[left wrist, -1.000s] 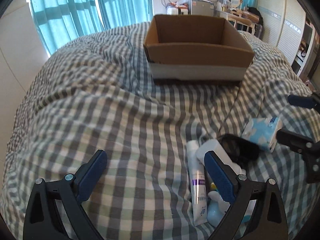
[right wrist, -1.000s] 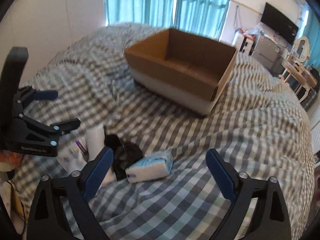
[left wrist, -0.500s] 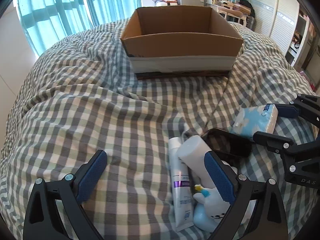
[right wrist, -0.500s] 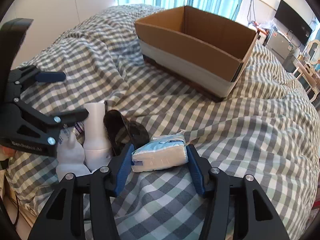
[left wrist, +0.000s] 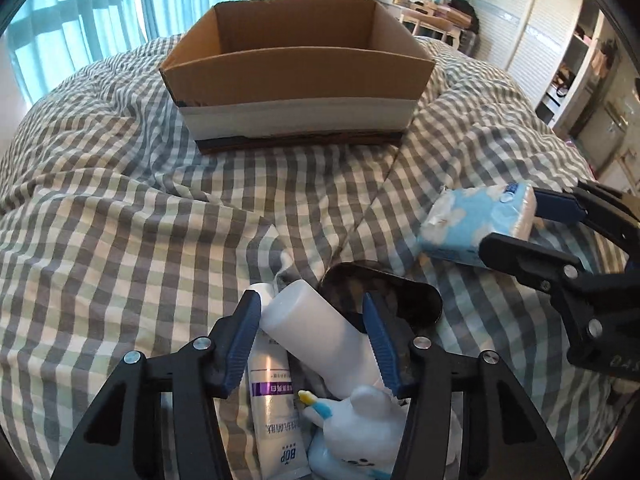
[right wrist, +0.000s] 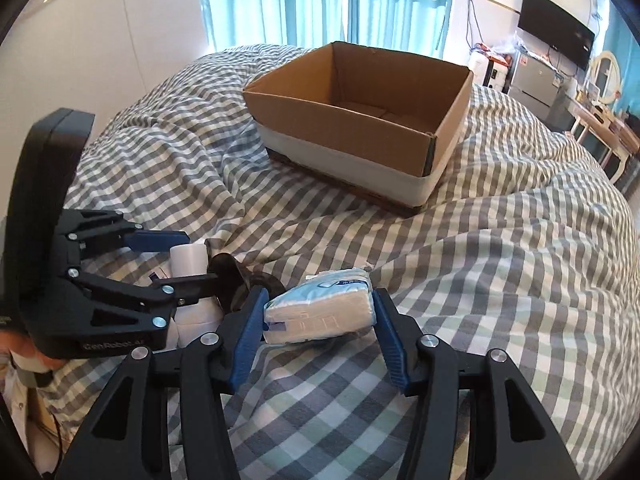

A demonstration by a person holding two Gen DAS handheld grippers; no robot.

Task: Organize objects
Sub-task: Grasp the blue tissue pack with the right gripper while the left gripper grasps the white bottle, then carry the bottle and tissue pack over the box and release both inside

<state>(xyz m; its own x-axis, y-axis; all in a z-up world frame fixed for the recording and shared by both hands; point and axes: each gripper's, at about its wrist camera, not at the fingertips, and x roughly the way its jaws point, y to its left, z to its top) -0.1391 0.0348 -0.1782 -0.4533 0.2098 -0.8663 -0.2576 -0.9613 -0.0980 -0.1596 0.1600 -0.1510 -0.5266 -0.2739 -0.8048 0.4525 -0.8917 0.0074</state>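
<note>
A white bottle (left wrist: 316, 332) lies tilted in a small heap near me on the checked bedcover. My left gripper (left wrist: 309, 298) is closing its jaws on it, both blue pads against its sides. Beside the bottle lie a white tube with a purple band (left wrist: 272, 400), a black glossy case (left wrist: 392, 300) and a white and blue plush toy (left wrist: 360, 424). My right gripper (right wrist: 321, 294) is shut on a light blue tissue pack (right wrist: 320, 312), to the right of the heap. An open cardboard box (right wrist: 340, 124) stands further back on the bed.
The checked bedcover (left wrist: 120, 240) is rumpled into folds between the heap and the cardboard box (left wrist: 296, 76). Teal curtains hang behind the bed. Cupboards, a dressing table and a wall screen stand at the right.
My left gripper moved forward over the heap and closed from wide open onto the white bottle. My right gripper closed on the tissue pack a second ago and has held it since.
</note>
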